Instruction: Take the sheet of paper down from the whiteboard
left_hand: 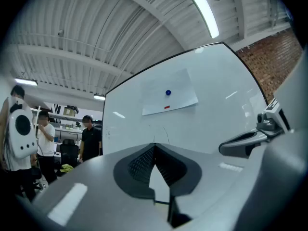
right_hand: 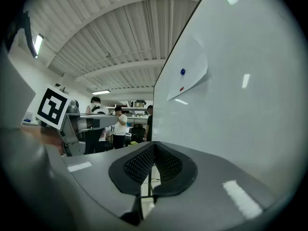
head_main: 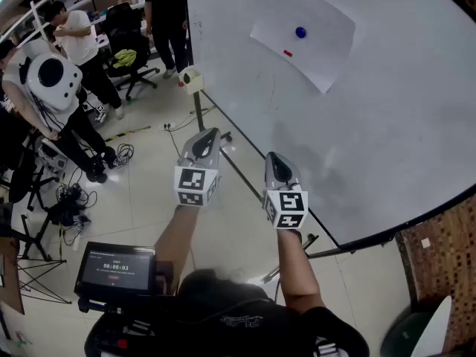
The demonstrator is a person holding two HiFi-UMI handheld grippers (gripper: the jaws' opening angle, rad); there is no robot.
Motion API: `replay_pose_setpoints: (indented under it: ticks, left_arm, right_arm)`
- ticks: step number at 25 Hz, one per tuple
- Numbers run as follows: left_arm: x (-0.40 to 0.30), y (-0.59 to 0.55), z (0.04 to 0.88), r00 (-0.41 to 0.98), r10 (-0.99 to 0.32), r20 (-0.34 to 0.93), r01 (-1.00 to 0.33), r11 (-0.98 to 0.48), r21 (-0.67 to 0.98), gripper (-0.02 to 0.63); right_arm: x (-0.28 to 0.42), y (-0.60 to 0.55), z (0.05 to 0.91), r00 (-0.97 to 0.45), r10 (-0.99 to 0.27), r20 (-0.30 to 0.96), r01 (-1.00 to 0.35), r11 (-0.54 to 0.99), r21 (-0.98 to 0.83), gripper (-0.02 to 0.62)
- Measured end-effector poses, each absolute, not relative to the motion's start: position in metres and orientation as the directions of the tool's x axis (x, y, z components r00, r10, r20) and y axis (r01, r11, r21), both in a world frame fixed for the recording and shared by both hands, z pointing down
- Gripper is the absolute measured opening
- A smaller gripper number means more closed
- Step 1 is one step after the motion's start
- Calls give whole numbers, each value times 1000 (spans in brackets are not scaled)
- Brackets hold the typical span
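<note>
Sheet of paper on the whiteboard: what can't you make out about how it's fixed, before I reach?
- All views: the red mark on the sheet of paper is too small to tell tape from magnet.
- Head view: the blue dot is too small to identify.
- Head view: the sheet's corners are white on the whiteboard, so any tape is unreadable.
- Head view: the whiteboard's right side is cut off by the edge.

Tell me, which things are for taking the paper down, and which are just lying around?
For the job: sheet of paper, blue magnet, whiteboard, left gripper, right gripper, both shut.
Just around: office chair, floor cables, timer screen, people.
</note>
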State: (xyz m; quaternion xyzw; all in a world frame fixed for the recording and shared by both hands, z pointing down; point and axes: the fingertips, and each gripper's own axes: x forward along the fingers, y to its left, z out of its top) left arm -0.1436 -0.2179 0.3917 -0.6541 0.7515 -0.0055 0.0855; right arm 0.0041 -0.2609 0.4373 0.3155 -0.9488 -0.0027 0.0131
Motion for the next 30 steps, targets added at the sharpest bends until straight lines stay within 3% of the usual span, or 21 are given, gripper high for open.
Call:
replay_pose_setpoints:
  ticks: [8, 19, 22, 30]
  left_arm:
    - [-90, -252, 331, 76, -969, -234, -976, -25, -214, 2]
    - [-101, -405, 224, 354, -864, -359, -912, -233, -338, 5]
    - [-96, -424, 212, 402, -838, -369, -893, -269, -361, 70]
    - [-42, -413, 167, 486, -780, -394, -860, -349, -372, 123]
  right_arm:
    - [45, -262, 405, -714, -695, -79, -698, 716, 6, 14]
    - [18, -384, 357, -513, -842, -166, -849, 527, -52, 14]
    - [19, -396, 358, -460, -870, -176, -878, 475, -56, 14]
    - [64, -372, 304, -394, -885, -249, -903, 423, -75, 14]
